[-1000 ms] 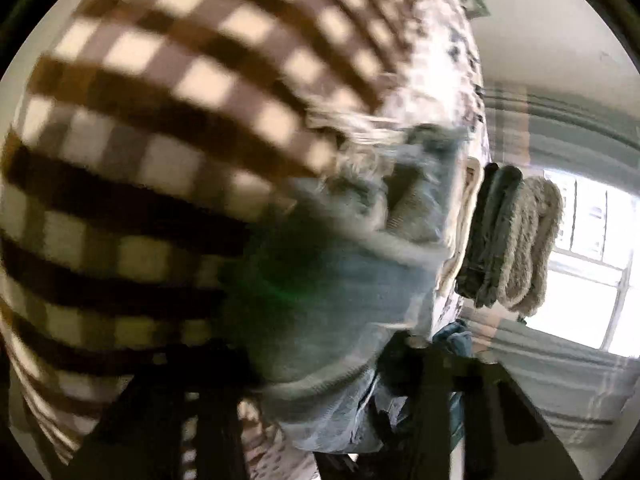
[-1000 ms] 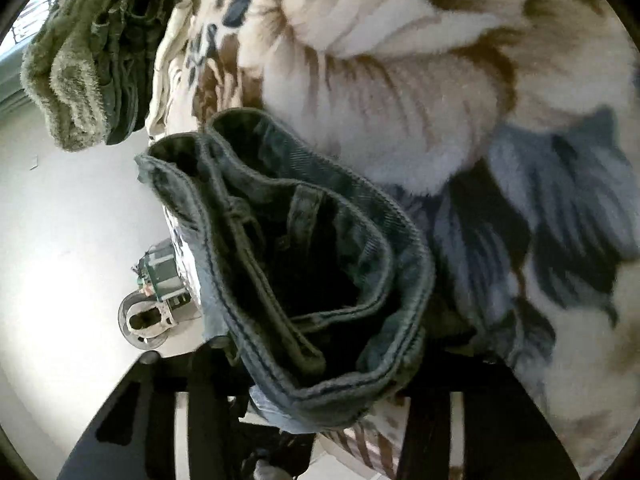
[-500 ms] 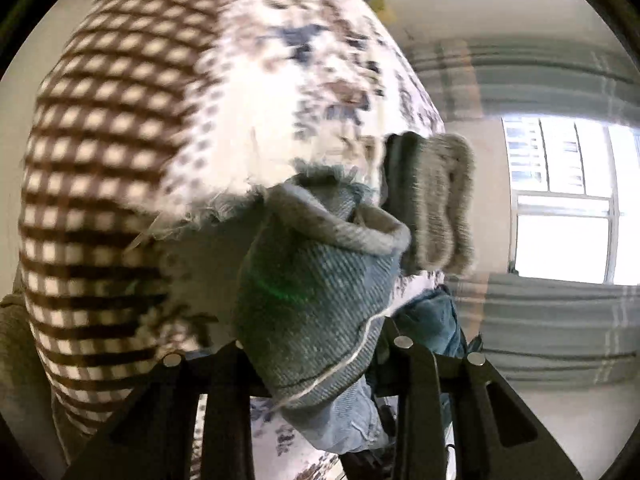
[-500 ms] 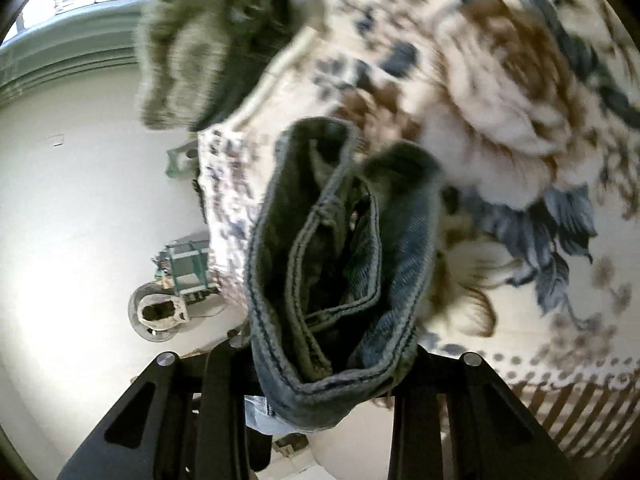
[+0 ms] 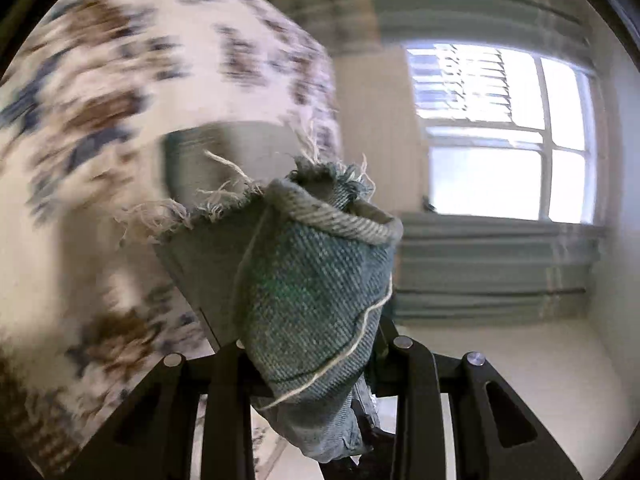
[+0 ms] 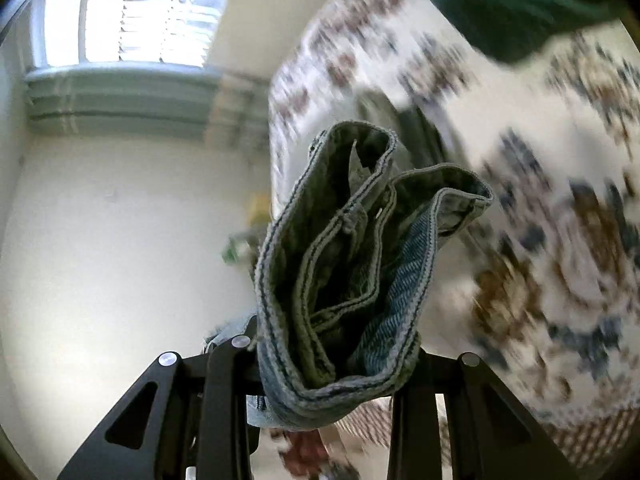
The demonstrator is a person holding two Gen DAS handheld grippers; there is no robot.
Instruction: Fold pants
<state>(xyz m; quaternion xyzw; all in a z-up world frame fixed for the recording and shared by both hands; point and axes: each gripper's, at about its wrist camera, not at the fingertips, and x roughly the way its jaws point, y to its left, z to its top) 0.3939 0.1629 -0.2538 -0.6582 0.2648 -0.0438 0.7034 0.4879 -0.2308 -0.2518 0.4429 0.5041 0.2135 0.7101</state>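
Here the denim pants (image 5: 316,300) bunch between the fingers of the left gripper (image 5: 316,364), which clamp the frayed hem, while the right gripper (image 6: 332,364) pinches the folded waistband (image 6: 340,248) between its own fingers. Both ends hang lifted near the floral blanket (image 5: 120,92). Each view shows a window (image 5: 500,136); only the right wrist view shows a dark green cloth (image 6: 500,0) at the top.

Clearance. Bunched denim pants (image 5: 320,300) fill the gap between the left gripper (image 5: 316,364) fingers; the waistband end (image 6: 344,264) likewise blocks the right gripper (image 6: 324,360). The floral blanket (image 5: 100,120) closes off one side in each view. Bare wall (image 6: 100,220) and window (image 5: 500,136) mark the open side.
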